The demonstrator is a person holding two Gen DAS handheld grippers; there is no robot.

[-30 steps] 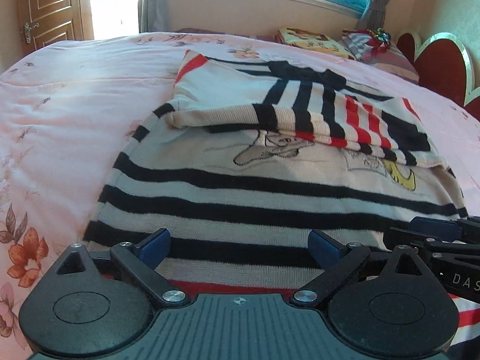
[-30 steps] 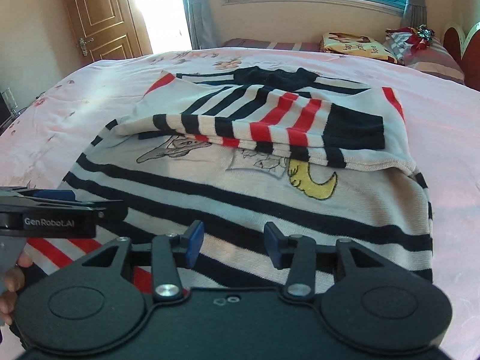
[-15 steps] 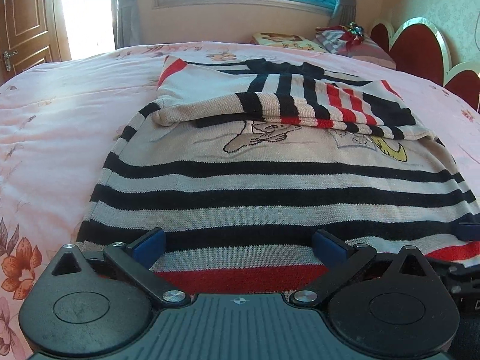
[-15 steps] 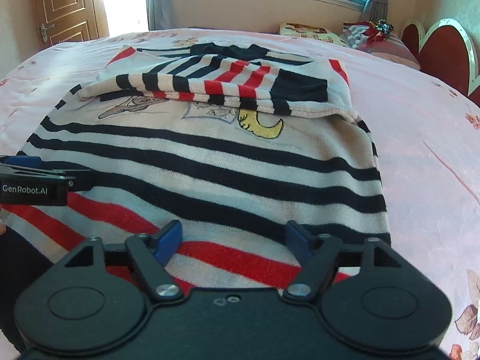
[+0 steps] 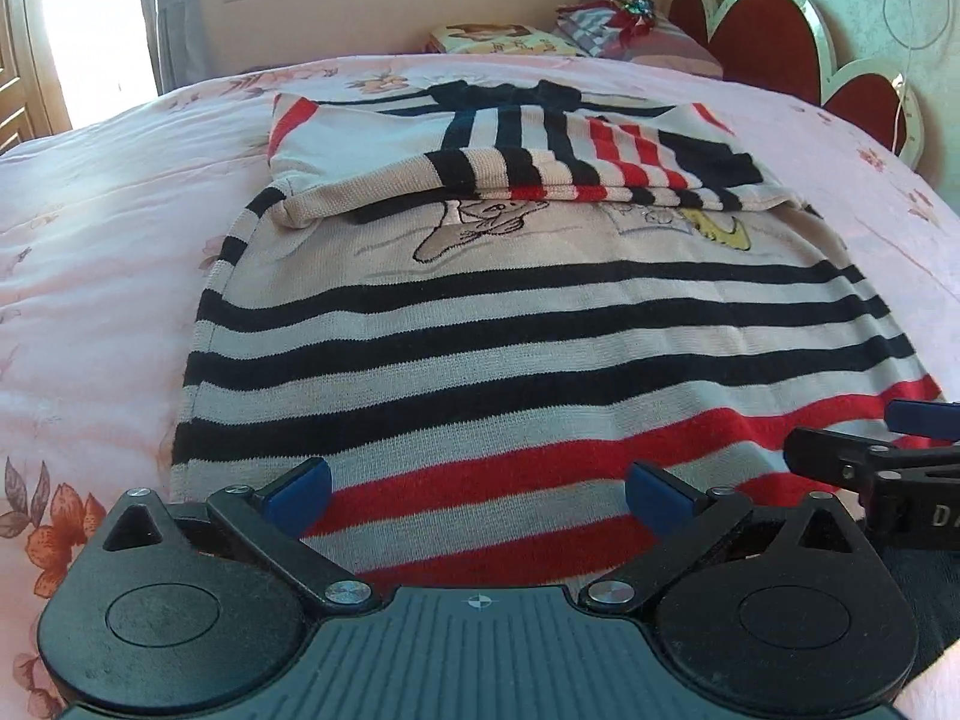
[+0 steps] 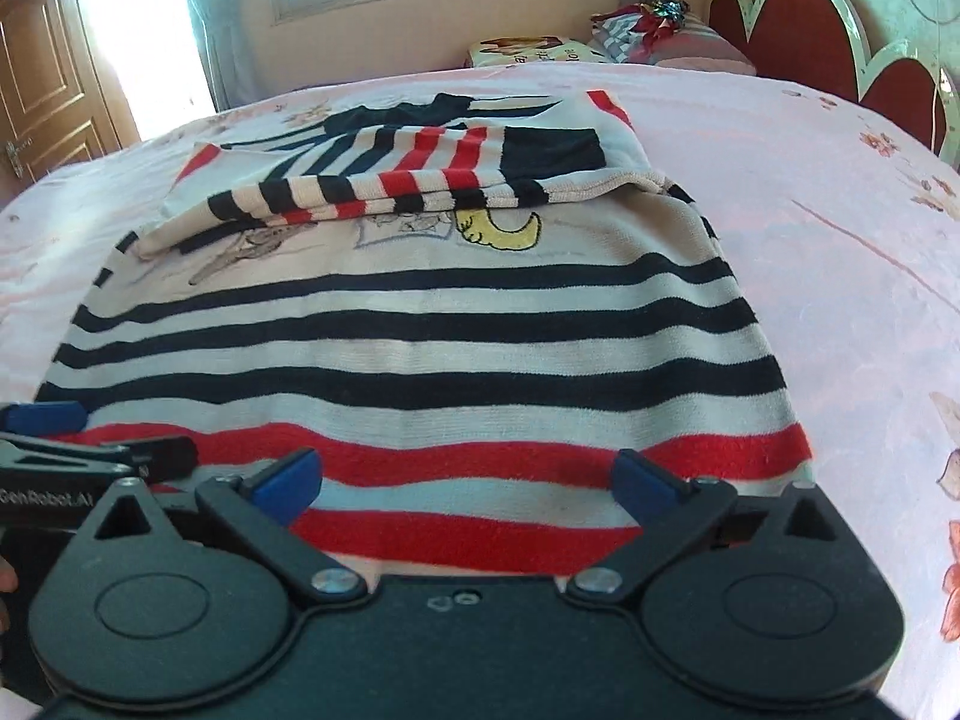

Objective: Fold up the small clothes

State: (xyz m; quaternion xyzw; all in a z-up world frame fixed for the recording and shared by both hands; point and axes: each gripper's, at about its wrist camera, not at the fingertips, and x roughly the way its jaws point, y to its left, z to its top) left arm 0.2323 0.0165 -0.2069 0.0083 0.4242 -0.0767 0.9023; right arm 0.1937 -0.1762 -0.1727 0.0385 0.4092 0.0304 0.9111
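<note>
A cream sweater (image 5: 540,330) with black and red stripes and a cartoon print lies flat on the pink bed; it also shows in the right wrist view (image 6: 420,330). Both sleeves (image 5: 570,174) are folded across its chest. My left gripper (image 5: 477,489) is open, its blue-padded fingers spread over the red-striped hem near the left corner. My right gripper (image 6: 465,477) is open over the hem near the right corner. Each gripper shows at the edge of the other's view. Neither holds cloth.
The pink floral bedspread (image 5: 90,276) surrounds the sweater. Pillows and folded bedding (image 5: 600,39) lie at the far end by the red headboard (image 5: 774,39). A window and curtains are behind, with a wooden door (image 6: 36,90) at the left.
Both grippers have pulled back toward the hem, so the red stripes now sit between the fingers. The right gripper's jaws have opened wider. The sweater has not moved.
</note>
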